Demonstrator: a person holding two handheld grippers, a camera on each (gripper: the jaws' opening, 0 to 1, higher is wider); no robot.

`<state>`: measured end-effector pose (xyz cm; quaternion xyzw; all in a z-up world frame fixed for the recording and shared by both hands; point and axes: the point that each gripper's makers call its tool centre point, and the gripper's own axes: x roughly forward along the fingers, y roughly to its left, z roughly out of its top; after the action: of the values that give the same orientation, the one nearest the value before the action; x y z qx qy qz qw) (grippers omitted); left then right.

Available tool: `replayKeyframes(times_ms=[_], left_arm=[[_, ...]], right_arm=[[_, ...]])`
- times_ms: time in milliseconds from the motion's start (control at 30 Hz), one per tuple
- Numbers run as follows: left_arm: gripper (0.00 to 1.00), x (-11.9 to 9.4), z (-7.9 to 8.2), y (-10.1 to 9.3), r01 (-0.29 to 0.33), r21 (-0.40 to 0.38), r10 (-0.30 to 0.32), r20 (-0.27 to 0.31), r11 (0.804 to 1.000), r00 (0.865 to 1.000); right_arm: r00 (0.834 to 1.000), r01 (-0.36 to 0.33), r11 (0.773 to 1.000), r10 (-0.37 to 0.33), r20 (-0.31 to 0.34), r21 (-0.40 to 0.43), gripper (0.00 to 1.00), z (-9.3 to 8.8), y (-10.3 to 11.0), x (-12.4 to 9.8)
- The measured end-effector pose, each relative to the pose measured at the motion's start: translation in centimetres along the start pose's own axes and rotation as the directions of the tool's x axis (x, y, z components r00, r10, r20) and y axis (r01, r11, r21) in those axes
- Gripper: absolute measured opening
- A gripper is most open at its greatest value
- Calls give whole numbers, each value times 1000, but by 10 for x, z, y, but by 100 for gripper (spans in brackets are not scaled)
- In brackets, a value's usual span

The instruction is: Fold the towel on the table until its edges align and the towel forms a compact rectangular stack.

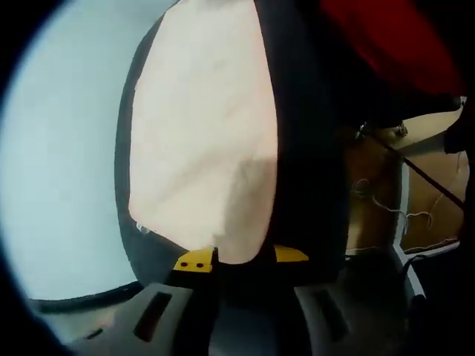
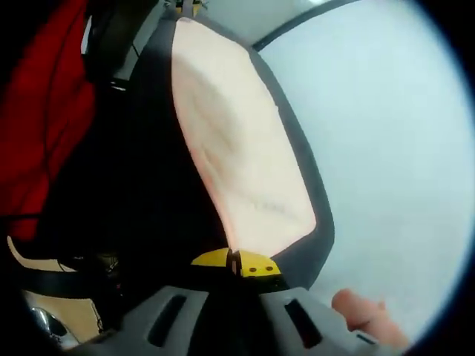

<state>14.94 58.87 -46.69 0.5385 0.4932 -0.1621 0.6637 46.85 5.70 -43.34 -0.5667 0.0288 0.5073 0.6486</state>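
The towel (image 1: 204,141) is pale peach with a dark grey border and stretches away from my left gripper (image 1: 241,258), whose yellow-tipped jaws are shut on its near edge. In the right gripper view the same towel (image 2: 241,156) runs up from my right gripper (image 2: 236,264), which is shut on another part of the edge. The left gripper (image 2: 185,9) appears at the far end of the towel there, so the cloth is held taut between the two and lifted off the white table (image 2: 386,148). The towel's dark underside (image 2: 148,185) faces the person.
The person's red garment (image 1: 393,37) (image 2: 44,126) is close behind the towel. A fingertip (image 2: 364,311) shows by the right gripper's handle. Brown boards with cables (image 1: 430,185) stand beyond the white table (image 1: 67,163) edge.
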Motion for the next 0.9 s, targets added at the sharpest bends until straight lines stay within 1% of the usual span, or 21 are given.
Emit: replayKeyframes(times_ms=[33, 100, 167, 200, 233, 300, 333, 400, 433, 467, 533, 567, 600, 633, 667, 700, 733, 767, 800, 867, 900], left_arm=[[13, 1, 0, 1, -4, 23, 4, -8, 1000, 1000], [11, 4, 3, 2, -11, 34, 11, 3, 999, 1000], [1, 5, 5, 0, -3, 65, 3, 10, 998, 1000], [1, 6, 7, 1, -8, 68, 6, 21, 998, 1000], [1, 4, 7, 4, -18, 70, 17, 20, 997, 1000], [0, -3, 9, 11, -47, 59, 45, 31, 997, 999], [0, -7, 10, 18, -74, 55, 72, 39, 996, 997], [0, -17, 8, 26, -85, 44, 83, 45, 995, 995], [0, -26, 6, 37, -112, 30, 110, 51, 993, 993], [0, -32, 3, 43, -112, -5, 112, 41, 994, 993], [0, -42, 0, 61, -159, -29, 160, 49, 987, 986], [0, -46, -1, 69, -169, -61, 172, 47, 984, 984], [0, -48, -4, 75, -165, -105, 170, 43, 981, 984], [0, -48, -9, 80, -150, -184, 157, 25, 971, 987], [0, -48, -10, 87, -151, -210, 156, 11, 966, 988], [0, -46, -6, 93, -153, -190, 159, 19, 970, 987], [0, -44, -3, 98, -154, -193, 160, 14, 969, 987], [0, -42, -2, 106, -172, -204, 176, 1, 964, 984], [0, -39, -2, 112, -177, -212, 179, -11, 961, 984], [0, -32, -5, 125, -180, -209, 175, -44, 961, 984], [0, -28, -8, 132, -179, -232, 170, -59, 956, 984]], right_arm=[[1000, 3, 1000, -3, 1, 0, 0, 0, 0, 0], [1000, 4, 1000, -4, -3, 0, 0, 0, 0, 0], [1000, 11, 1000, -11, -1, 1, 0, 1, -1, 0], [1000, 12, 1000, -12, -3, 6, 0, 1, -2, -1], [1000, 14, 1000, -14, -3, 9, 0, 1, -3, -1], [1000, 22, 1000, -22, 1, 16, 0, 1, -8, -4], [1000, 23, 1000, -23, 3, 20, 0, 2, -10, -4], [1000, 20, 999, -20, -7, 27, 0, 1, -18, -7], [1000, 27, 999, -27, -8, 26, 0, 2, -24, -9], [999, 32, 999, -31, -6, 30, 0, 3, -31, -11], [1000, 26, 999, -26, -3, 43, 0, 6, -42, -13], [1000, 23, 999, -23, 0, 45, 0, 8, -49, -14], [1000, 18, 999, -18, 0, 47, 0, 9, -54, -12], [1000, 9, 999, -8, -8, 53, 0, 9, -58, -9], [1000, 6, 998, -5, -17, 58, 0, 10, -62, -6], [999, 7, 998, -5, -35, 58, 0, 8, -66, -2], [999, -1, 998, 4, -53, 56, 0, 7, -70, 3], [998, -8, 998, 12, -69, 60, 0, 5, -74, 8], [997, -9, 998, 13, -74, 64, 0, 6, -77, 11], [995, -25, 996, 34, -99, 82, 0, 4, -88, 23], [994, -25, 996, 33, -102, 84, 0, 5, -94, 29]])
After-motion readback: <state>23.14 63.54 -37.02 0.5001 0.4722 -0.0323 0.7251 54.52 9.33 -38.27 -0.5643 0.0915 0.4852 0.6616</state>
